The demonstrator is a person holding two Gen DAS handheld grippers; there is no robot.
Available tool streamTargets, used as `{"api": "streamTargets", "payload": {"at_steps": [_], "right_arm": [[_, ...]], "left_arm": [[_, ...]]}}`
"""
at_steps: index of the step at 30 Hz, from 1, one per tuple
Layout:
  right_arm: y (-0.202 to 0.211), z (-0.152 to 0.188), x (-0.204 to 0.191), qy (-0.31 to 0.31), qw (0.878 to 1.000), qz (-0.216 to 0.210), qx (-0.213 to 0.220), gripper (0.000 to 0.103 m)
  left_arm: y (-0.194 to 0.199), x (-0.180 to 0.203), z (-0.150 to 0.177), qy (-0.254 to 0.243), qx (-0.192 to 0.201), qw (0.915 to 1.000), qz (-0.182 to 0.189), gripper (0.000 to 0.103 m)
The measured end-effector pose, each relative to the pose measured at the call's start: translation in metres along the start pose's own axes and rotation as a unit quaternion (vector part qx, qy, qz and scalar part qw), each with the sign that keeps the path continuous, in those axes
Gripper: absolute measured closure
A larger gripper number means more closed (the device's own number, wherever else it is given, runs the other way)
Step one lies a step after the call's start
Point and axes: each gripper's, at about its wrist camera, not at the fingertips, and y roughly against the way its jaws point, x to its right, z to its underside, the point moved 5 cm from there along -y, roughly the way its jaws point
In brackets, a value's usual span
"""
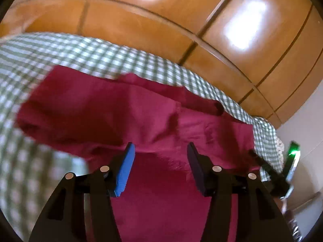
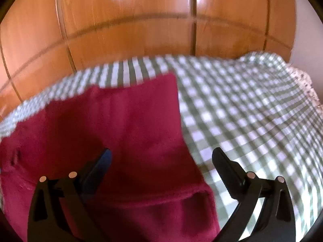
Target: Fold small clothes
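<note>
A dark red garment (image 1: 125,113) lies spread on a green-and-white checked cloth (image 1: 84,54). My left gripper (image 1: 160,151) is open, its fingers apart above the garment's near part, holding nothing. In the right wrist view the same red garment (image 2: 121,133) fills the lower left, with its right edge running down the middle. My right gripper (image 2: 161,157) is open wide and empty, straddling that right edge, one finger over red cloth and the other over the checked cloth (image 2: 252,111). Both views are blurred.
Wooden cabinet doors (image 1: 181,16) stand behind the far edge of the covered surface, and show in the right wrist view (image 2: 131,30). A pale wall (image 1: 302,131) is at the right. The other gripper, with a green light (image 1: 293,151), shows at the right edge.
</note>
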Motion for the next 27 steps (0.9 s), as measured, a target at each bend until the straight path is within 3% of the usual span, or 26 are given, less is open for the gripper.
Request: {"api": "streamTargets", "payload": {"at_steps": [4, 8, 9, 13, 14, 15, 16, 17, 23, 27], "right_arm": [[0.026, -0.001, -0.06, 0.025, 0.994, -0.107, -0.005, 0.021], [0.02, 0.016, -0.153, 0.061, 0.968, -0.23, -0.081, 0.042], [0.014, 0.022, -0.173, 0.062, 0.96, -0.251, -0.103, 0.044], [-0.022, 0.039, -0.229, 0.058, 0.943, -0.277, -0.175, 0.046], [-0.028, 0.042, -0.234, 0.056, 0.942, -0.276, -0.185, 0.051], [-0.034, 0.044, -0.241, 0.057, 0.941, -0.273, -0.193, 0.07], [-0.037, 0.043, -0.248, 0.066, 0.94, -0.272, -0.196, 0.081], [-0.036, 0.04, -0.251, 0.076, 0.941, -0.268, -0.192, 0.098], [0.024, -0.01, -0.245, 0.122, 0.952, -0.272, -0.075, 0.098], [0.065, -0.054, -0.207, 0.112, 0.957, -0.267, 0.003, 0.098]], "left_arm": [[0.028, -0.04, 0.001, 0.017, 0.022, 0.9977, -0.063, 0.051], [0.04, -0.084, 0.002, 0.068, 0.024, 0.9907, -0.115, 0.051], [0.042, -0.09, 0.003, 0.076, 0.023, 0.9895, -0.121, 0.051], [0.043, -0.107, 0.013, 0.105, 0.017, 0.9865, -0.124, 0.039], [0.042, -0.108, 0.014, 0.111, 0.016, 0.9864, -0.12, 0.036], [0.042, -0.109, 0.015, 0.113, 0.016, 0.9862, -0.12, 0.035], [0.04, -0.109, 0.015, 0.113, 0.015, 0.9859, -0.122, 0.034], [0.036, -0.107, 0.014, 0.112, 0.012, 0.9858, -0.125, 0.034], [0.011, -0.089, 0.007, 0.107, -0.003, 0.9849, -0.136, 0.034], [-0.005, -0.083, -0.001, 0.104, -0.004, 0.9787, -0.177, 0.034]]}}
